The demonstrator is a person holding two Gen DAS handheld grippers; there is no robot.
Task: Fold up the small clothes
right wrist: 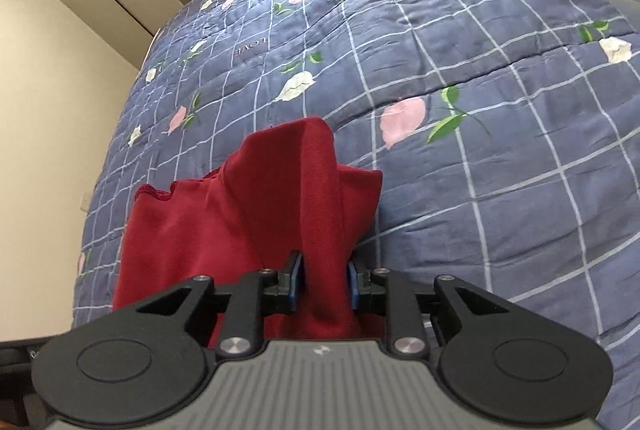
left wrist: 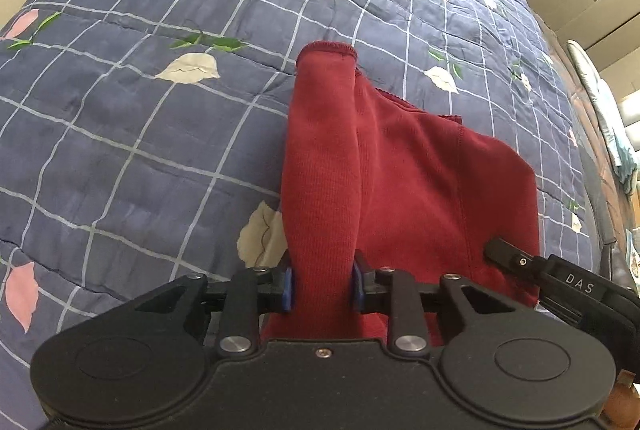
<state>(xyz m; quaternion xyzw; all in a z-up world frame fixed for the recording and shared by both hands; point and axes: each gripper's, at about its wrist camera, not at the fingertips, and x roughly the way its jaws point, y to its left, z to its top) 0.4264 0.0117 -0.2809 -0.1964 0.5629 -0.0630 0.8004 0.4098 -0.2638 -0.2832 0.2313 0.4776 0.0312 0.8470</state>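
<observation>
Both sets of jaws are clamped on red cloth: left gripper (left wrist: 322, 284) pinches a bunched fold of the red garment (left wrist: 400, 174) betw. its blue pads (left wrist: 287, 288), right gripper (right wrist: 323, 284) does the same on the garment's (right wrist: 224, 214) other side. Fabric is lifted at both pinch pts and hangs twd the bed, far end w/ a stitched hem resting on the quilt. In left wrist view the right gripper's finger sits just beside the cloth's rt edge. Beyond: blue checked quilt (left wrist: 120, 134) w/ pink & white flowers, beige wall (right wrist: 48, 110) behind.
</observation>
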